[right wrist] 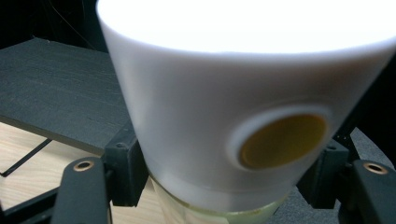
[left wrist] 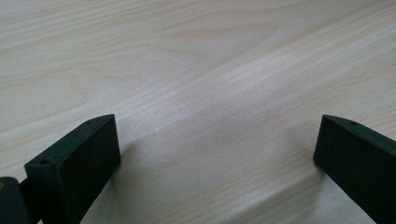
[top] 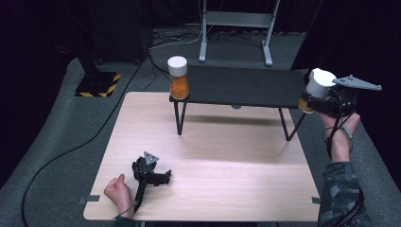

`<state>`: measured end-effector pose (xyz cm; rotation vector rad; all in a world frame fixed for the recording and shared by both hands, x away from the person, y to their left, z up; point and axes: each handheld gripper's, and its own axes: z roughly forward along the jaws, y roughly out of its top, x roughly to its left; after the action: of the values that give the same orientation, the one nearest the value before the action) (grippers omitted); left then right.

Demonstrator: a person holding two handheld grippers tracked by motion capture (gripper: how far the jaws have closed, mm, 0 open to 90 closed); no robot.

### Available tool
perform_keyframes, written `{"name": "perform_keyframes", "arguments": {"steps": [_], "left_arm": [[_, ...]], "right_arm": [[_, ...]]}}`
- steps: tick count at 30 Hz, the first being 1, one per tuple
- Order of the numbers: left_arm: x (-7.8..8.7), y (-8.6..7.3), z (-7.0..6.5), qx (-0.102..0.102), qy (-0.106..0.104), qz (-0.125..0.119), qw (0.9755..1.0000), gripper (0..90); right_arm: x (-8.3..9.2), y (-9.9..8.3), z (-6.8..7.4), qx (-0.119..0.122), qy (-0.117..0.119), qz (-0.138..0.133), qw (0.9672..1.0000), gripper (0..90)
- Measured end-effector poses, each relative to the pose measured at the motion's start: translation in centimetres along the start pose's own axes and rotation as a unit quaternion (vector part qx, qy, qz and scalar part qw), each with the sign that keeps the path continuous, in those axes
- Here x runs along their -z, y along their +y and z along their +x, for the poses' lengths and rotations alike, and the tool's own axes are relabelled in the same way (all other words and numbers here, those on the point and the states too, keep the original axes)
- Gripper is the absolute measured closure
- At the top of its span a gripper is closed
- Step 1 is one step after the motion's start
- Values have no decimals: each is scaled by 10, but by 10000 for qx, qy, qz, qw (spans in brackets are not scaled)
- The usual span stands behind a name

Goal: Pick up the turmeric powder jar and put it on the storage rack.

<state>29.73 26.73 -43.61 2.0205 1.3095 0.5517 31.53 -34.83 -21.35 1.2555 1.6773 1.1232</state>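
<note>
We see the right hand-held gripper clamped on a white-capped jar of orange contents, raised at the right end of the black shelf. The left hand-held gripper rests on the tabletop, jaws apart, grasping nothing.

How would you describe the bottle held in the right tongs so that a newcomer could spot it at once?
Start at the black shelf standing on the far half of the wooden table. Just off its right end, the right tongs grip a white-capped bottle of orange contents. Unlike the similar bottle standing upright on the shelf's left end, this one is held tilted in the air.
</note>
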Motion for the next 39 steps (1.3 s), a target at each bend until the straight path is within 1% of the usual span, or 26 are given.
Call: {"name": "perform_keyframes", "arguments": {"steps": [12, 26, 34, 39], "left_arm": [[0, 0, 0, -1, 0, 0, 10000, 0], [0, 0, 0, -1, 0, 1, 10000, 0], [0, 0, 0, -2, 1, 1, 10000, 0], [0, 0, 0, 0, 0, 0, 10000, 0]], "right_arm": [[-8, 9, -2, -76, 15, -22, 10000, 298], [-23, 15, -5, -148, -1, 75, 9999, 297], [-31, 19, -1, -70, -16, 173, 9998, 298], [-38, 20, 1, -76, 20, 216, 9997, 297]]}}
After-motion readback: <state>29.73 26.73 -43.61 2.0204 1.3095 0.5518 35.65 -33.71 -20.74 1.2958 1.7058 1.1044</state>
